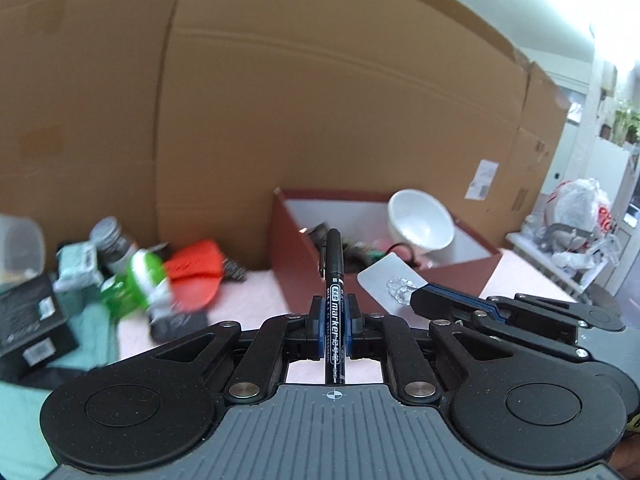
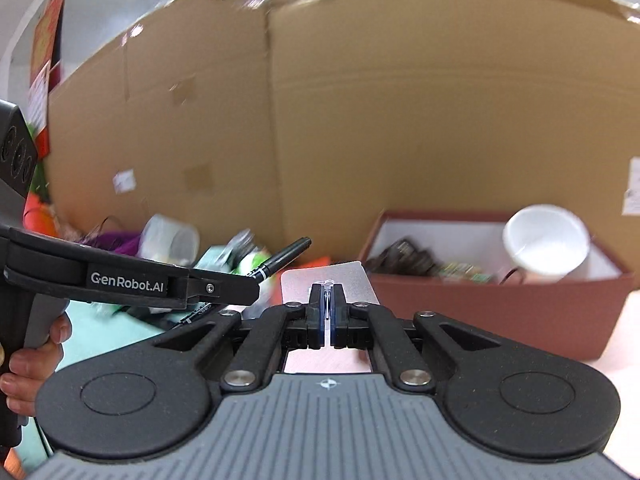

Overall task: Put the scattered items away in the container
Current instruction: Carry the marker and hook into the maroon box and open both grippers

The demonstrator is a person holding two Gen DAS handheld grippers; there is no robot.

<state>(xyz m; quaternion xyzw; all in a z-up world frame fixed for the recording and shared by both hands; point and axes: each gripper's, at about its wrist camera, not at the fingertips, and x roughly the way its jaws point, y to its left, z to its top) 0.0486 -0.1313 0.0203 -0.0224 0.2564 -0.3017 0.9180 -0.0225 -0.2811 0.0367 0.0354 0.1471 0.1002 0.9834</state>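
My left gripper [image 1: 334,312] is shut on a black marker [image 1: 334,276], which runs forward between the fingers with its tip over the box. The same marker [image 2: 284,258] shows in the right wrist view, sticking out of the left gripper [image 2: 252,286]. My right gripper [image 2: 328,300] is shut on a silvery flat sheet with a clear hook [image 2: 326,274]. In the left wrist view this sheet [image 1: 380,274] is held by the right gripper [image 1: 418,300] just before the box. The red-brown box [image 1: 288,256] [image 2: 500,304], white inside, holds a white bowl [image 1: 420,220] [image 2: 544,240] and dark small items.
A tall cardboard wall [image 1: 320,100] stands behind everything. Left of the box lies a blurred pile: a green bottle [image 1: 140,280], an orange-red item [image 1: 196,272], a grey-lidded jar [image 1: 110,240], a black carton [image 1: 28,320] and teal cloth [image 1: 92,340]. Plastic bags [image 1: 576,216] sit far right. A hand [image 2: 36,360] grips the left handle.
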